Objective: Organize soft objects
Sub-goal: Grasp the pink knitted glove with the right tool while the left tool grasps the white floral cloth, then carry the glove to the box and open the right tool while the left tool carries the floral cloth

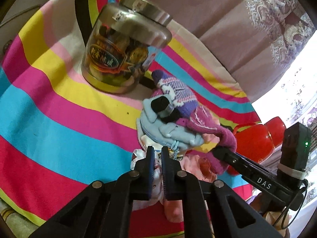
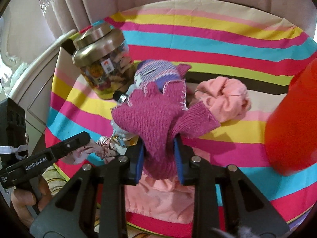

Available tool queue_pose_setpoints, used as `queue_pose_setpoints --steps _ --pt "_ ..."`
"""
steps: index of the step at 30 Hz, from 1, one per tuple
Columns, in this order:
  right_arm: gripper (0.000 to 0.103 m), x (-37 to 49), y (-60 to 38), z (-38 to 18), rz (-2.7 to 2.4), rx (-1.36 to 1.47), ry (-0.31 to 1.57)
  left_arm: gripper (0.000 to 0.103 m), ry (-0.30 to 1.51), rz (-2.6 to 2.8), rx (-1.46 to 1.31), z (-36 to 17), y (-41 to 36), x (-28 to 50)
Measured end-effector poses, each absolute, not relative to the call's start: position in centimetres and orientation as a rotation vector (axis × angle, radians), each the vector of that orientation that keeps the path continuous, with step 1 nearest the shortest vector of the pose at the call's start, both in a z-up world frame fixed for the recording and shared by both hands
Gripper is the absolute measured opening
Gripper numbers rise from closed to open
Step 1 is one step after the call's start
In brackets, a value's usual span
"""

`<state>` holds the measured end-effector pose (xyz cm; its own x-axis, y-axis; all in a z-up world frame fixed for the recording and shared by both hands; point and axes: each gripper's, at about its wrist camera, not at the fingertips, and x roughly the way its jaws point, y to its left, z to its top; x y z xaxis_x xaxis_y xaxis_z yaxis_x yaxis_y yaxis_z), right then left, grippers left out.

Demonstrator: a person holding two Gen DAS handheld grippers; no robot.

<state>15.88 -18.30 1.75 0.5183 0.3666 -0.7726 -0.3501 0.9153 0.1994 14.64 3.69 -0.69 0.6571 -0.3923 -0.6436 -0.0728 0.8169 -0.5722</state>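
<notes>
A magenta knitted glove (image 2: 150,117) hangs over a heap of soft things, and my right gripper (image 2: 158,141) is shut on its cuff end; the left wrist view shows that gripper (image 1: 221,149) at the right of the heap. My left gripper (image 1: 157,151) is shut on a white printed cloth (image 1: 156,170) at the heap's near edge, pads almost together. On the heap lie a purple-and-white knitted glove (image 1: 178,95), a light blue soft pouch (image 1: 170,132) and a small black object (image 1: 160,103). Pink fabric (image 2: 223,97) lies bunched to the right and under my right gripper.
A striped cloth (image 1: 59,103) covers the table. A glass jar with a metal lid (image 1: 122,45) stands just behind the heap. A red plastic container (image 2: 293,119) is close on the right. Curtains hang behind, and a hand (image 2: 25,198) holds the left gripper.
</notes>
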Motion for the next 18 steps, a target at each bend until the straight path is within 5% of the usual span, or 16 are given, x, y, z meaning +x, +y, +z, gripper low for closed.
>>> queue_pose_setpoints --steps 7,9,11,16,18 --pt "0.031 14.7 -20.3 4.2 0.386 0.02 0.863 0.016 0.883 -0.159 -0.676 -1.6 4.8 15.1" --pt "0.031 14.1 -21.0 5.1 0.372 0.017 0.846 0.044 0.907 -0.149 -0.685 -2.1 4.9 15.2" --pt "0.031 13.5 -21.9 5.6 0.363 0.02 0.841 0.059 0.932 -0.139 -0.656 -2.3 4.4 15.4" --pt "0.031 11.5 -24.7 6.2 0.33 0.045 0.852 0.058 1.048 -0.144 -0.513 -3.3 1.6 16.3" --pt "0.031 10.6 -26.2 6.2 0.31 0.053 0.862 0.037 1.087 -0.14 -0.455 -3.9 0.5 16.5"
